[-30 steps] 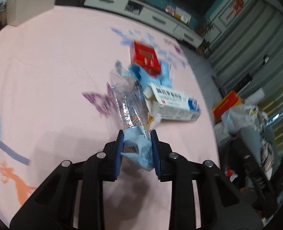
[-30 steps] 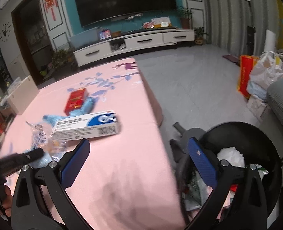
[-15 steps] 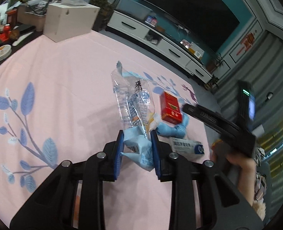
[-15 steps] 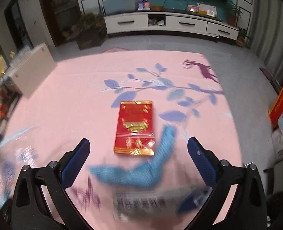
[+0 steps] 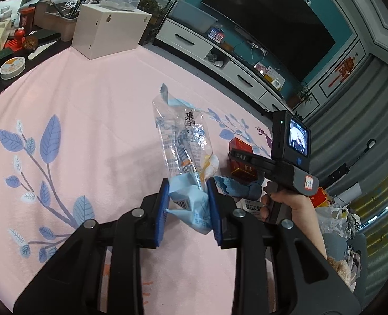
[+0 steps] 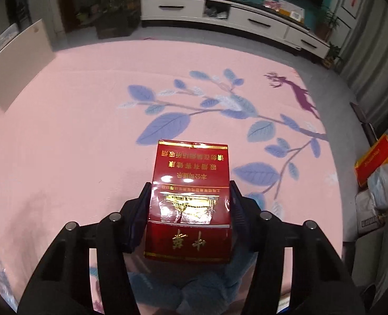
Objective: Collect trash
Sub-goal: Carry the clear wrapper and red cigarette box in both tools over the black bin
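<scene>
My left gripper [image 5: 188, 185] is shut on a crumpled clear and blue plastic wrapper [image 5: 183, 141], which sticks up from the pads above the pink tablecloth [image 5: 88, 105]. My right gripper [image 6: 190, 186] has a red cigarette pack [image 6: 191, 173] between its fingers. Its jaws are closing and the pads touch the pack's two sides. In the left wrist view the same red pack [image 5: 242, 144] shows behind the right gripper's body, held by a hand [image 5: 293, 204]. A crumpled blue cloth [image 5: 241, 187] and a white medicine box [image 5: 251, 206] lie beside the pack.
A white wooden box [image 5: 109, 31] stands at the table's far left, with a cluttered dark surface [image 5: 10, 39] beyond it. A white TV cabinet [image 6: 246, 18] runs along the back wall. Bags and a red-yellow carton [image 6: 377, 160] sit on the floor at right.
The right gripper swung from over the black bin to the table, came down over the red pack and narrowed around it. The left gripper rose, still holding the wrapper.
</scene>
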`<state>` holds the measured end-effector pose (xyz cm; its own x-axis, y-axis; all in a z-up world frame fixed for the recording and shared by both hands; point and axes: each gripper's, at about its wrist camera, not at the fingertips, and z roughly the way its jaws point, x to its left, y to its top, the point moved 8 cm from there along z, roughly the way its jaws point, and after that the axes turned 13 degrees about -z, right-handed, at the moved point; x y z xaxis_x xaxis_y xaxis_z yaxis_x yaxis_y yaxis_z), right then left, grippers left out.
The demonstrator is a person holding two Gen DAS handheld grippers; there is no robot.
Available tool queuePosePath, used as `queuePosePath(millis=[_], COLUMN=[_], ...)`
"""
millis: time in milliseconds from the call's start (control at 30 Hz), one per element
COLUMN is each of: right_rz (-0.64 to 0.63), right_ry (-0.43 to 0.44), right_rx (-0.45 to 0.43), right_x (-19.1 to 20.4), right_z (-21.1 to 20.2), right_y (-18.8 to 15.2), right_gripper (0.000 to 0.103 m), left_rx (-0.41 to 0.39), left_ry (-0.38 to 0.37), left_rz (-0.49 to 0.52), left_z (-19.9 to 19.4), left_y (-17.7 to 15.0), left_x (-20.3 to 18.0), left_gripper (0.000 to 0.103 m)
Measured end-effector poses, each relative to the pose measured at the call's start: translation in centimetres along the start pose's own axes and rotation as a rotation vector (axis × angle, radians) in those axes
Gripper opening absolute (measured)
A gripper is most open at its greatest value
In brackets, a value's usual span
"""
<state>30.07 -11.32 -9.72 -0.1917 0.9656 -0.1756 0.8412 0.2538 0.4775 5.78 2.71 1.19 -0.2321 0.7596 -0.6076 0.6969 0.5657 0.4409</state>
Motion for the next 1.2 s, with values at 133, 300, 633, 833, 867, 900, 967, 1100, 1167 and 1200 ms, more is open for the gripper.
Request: queuePosePath(millis=[133, 300, 633, 833, 867, 900, 967, 1100, 1167, 1200], right_rz=[-0.011, 0.021, 0.038, 0.157, 0.184, 0.203, 0.227, 0.305, 0.330, 0.353], right_ry=[0.017, 0.104, 0.186, 0.194, 0.184, 0.176, 0.164, 0.098, 0.059, 0.038], right_rx=[-0.025, -0.135, -0.397, -0.483, -0.489, -0.487, -0.472, -0.454, -0.464, -0.481], right_x=[1.0, 1.6, 2.0, -0.2, -0.7, -1.2, -2.1, -5.3, -6.6, -7.6], right_z=[-1.3, -6.2, -18.8, -22.9, -23.1, -23.2, -23.2, -23.9, -24.6, -25.3], right_y=[-0.5, -0.8, -4.2, -9.4, -10.4, -11.9, -13.8, -17.4, -18.3, -18.6], right_gripper=[0.056, 0.056, 0.056, 0.056, 0.056, 0.056, 0.056, 0.056, 0.056, 0.056], left_rx=[0.007, -0.002, 0.000, -0.006, -0.007, -0.009, -0.013, -0.017, -0.015, -0.013], left_ry=[0.006, 0.003, 0.017, 0.008, 0.006, 0.003, -0.002, -0.020, -0.035, -0.047], left_rz=[-0.003, 0.014, 0.056, 0.105, 0.111, 0.117, 0.128, 0.165, 0.185, 0.196], left_z=[0.3, 0.3, 0.7, 0.4, 0.4, 0.3, 0.1, -0.5, -0.8, -1.0], left_y=[-0.1, 0.4, -0.3, -1.2, -1.3, -1.5, -1.7, -2.6, -3.1, -3.5], left_x=[0.1, -0.2, -1.1, -2.5, -2.6, -2.8, -3.1, -4.2, -5.0, -5.5], left_gripper=[0.029, 0.029, 0.029, 0.029, 0.029, 0.029, 0.029, 0.029, 0.029, 0.029])
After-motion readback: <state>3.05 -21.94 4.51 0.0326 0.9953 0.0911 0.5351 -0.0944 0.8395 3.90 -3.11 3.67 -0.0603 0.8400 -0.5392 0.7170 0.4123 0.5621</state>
